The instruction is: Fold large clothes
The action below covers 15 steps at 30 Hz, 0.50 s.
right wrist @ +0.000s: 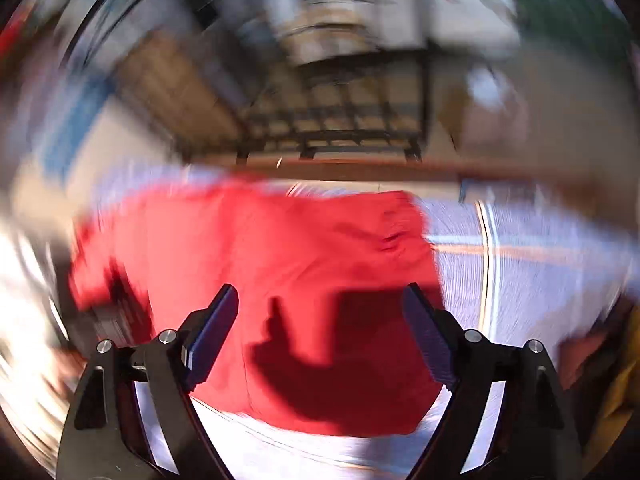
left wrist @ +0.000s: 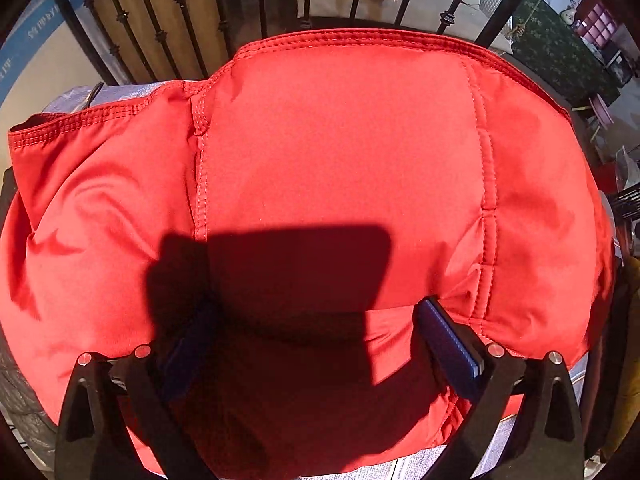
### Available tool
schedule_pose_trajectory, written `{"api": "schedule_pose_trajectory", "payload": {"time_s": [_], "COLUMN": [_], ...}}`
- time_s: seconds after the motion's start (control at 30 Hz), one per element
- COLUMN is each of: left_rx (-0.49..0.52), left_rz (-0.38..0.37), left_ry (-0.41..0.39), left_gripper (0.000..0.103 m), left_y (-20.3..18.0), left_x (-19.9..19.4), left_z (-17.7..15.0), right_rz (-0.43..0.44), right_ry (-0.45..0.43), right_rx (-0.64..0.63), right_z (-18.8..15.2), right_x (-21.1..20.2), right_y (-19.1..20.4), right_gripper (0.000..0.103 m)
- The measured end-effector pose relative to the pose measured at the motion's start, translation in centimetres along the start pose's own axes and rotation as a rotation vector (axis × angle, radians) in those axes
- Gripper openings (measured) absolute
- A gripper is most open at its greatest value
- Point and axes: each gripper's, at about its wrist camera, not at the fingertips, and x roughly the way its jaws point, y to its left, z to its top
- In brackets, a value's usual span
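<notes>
A large red garment (left wrist: 340,168) with stitched seams and a hemmed edge fills the left wrist view, folded on a light patterned cloth. My left gripper (left wrist: 316,316) is open just above it, its blue pads (left wrist: 448,336) spread wide, and its shadow falls on the fabric. In the blurred right wrist view the same red garment (right wrist: 280,280) lies as a folded rectangle on the light cloth. My right gripper (right wrist: 320,304) is open and empty above its near edge.
A black iron railing (left wrist: 260,4) runs behind the garment, with a sofa and a green patterned surface beyond. The light striped cloth (right wrist: 520,280) extends to the right of the garment. The right wrist view is heavily motion-blurred.
</notes>
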Motion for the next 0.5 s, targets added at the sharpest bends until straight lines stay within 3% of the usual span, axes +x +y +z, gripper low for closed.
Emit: {"api": "schedule_pose_trajectory", "payload": {"time_s": [0.07,0.13,0.23,0.4,0.5], "left_rx": [0.005,0.018,0.041,0.061,0.072], "left_rz": [-0.002,0.006,0.019,0.11,0.174], "left_ry": [0.005,0.0,-0.041,-0.247,-0.303], "left_gripper": [0.098,0.098,0.097,0.096,0.097], "left_y": [-0.2,-0.4,-0.5,-0.5,0.2], "left_x": [-0.1,0.1,-1.2,-6.3,-7.0], "left_z": [0.2,0.6,0.0,-3.2,-4.1], "right_rz": [-0.044,-0.043,-0.079,-0.035,0.0], "right_ry": [-0.009,0.033,0.111,0.125,0.145], "right_rx": [-0.157,-0.194,-0.136,-0.051,-0.007], "right_z": [-1.8,-3.0,-4.0,-3.8,-3.2], "right_x": [1.0,3.0,6.1,6.7,7.1], "right_y": [3.7,5.5,5.1,3.7,2.7], "right_gripper": [0.09,0.093,0.093,0.095,0.097]}}
